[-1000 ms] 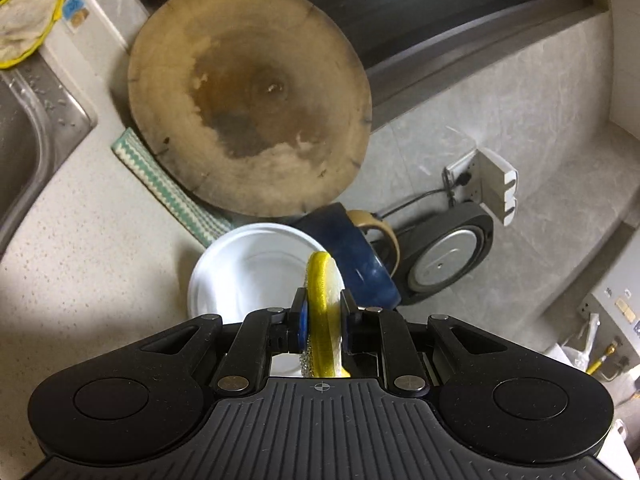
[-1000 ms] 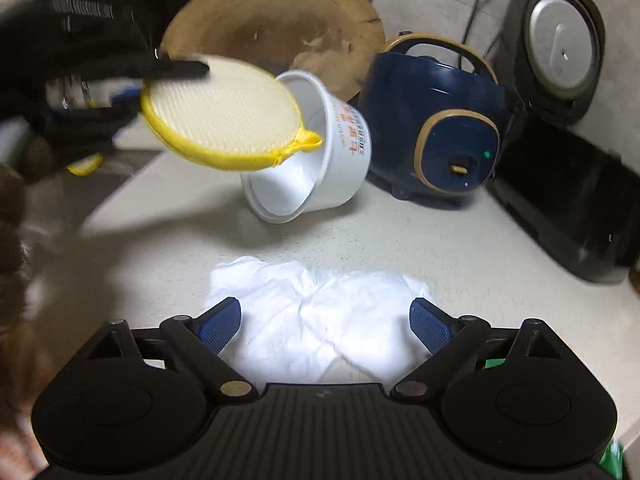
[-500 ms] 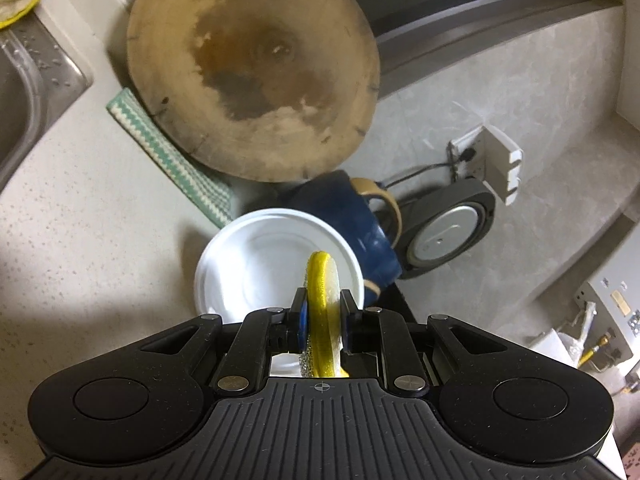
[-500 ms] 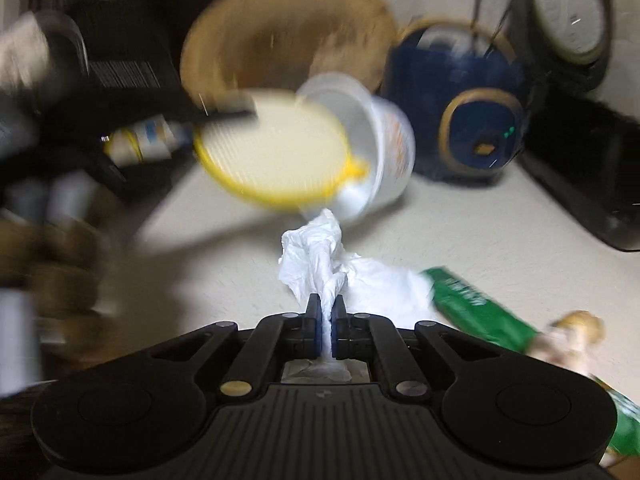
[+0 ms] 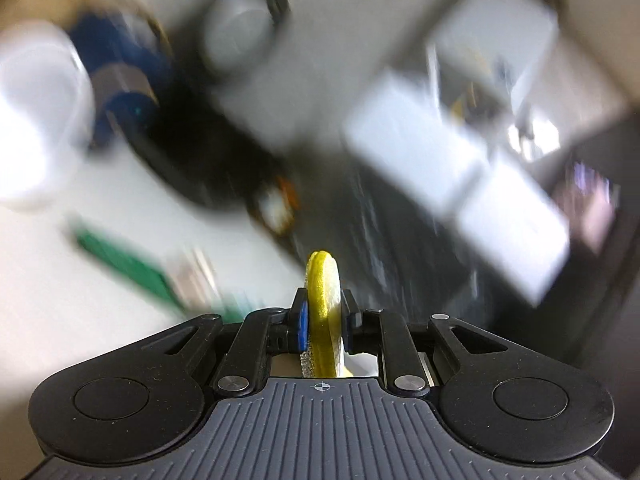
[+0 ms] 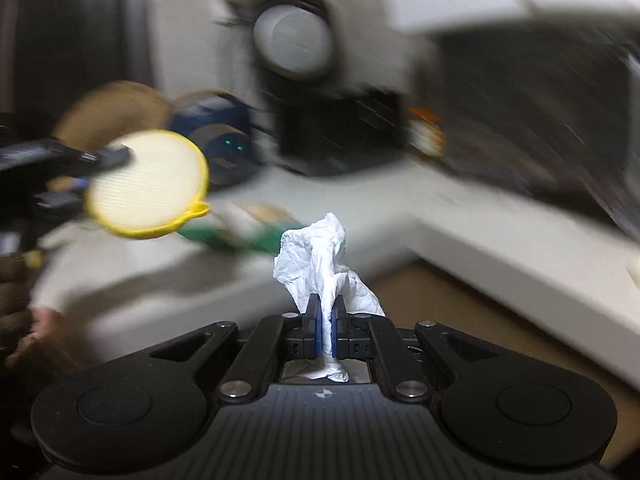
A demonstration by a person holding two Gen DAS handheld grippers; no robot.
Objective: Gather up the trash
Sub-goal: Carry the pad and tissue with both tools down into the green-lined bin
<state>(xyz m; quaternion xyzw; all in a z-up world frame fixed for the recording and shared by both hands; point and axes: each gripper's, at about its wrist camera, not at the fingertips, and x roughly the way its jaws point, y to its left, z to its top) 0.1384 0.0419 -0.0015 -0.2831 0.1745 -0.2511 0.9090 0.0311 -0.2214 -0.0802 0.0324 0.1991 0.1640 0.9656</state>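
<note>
My left gripper point(image 5: 323, 305) grips a round yellow-rimmed scrub pad point(image 5: 322, 280) edge-on between its blue pads; the jaws are opening a little while still touching it. The same scrub pad point(image 6: 146, 182) shows flat-on at the left of the right wrist view. My right gripper point(image 6: 326, 309) is shut on a crumpled white tissue point(image 6: 316, 252), held up in the air past the counter edge. A green wrapper point(image 6: 240, 238) lies on the white counter point(image 6: 480, 240); in the left wrist view the wrapper point(image 5: 124, 264) is at lower left. Both views are heavily blurred.
A white tub point(image 5: 36, 120) and a blue rice cooker point(image 6: 218, 136) stand at the back left, with a black appliance point(image 6: 340, 128) and a small orange-capped item point(image 6: 426, 132) beside them. A brown floor strip point(image 6: 460, 304) shows below the counter edge.
My right gripper shut on the white tissue and lifted it off the counter. Both grippers swung quickly to the right, away from the cutting board and tub. The left still holds the scrub pad.
</note>
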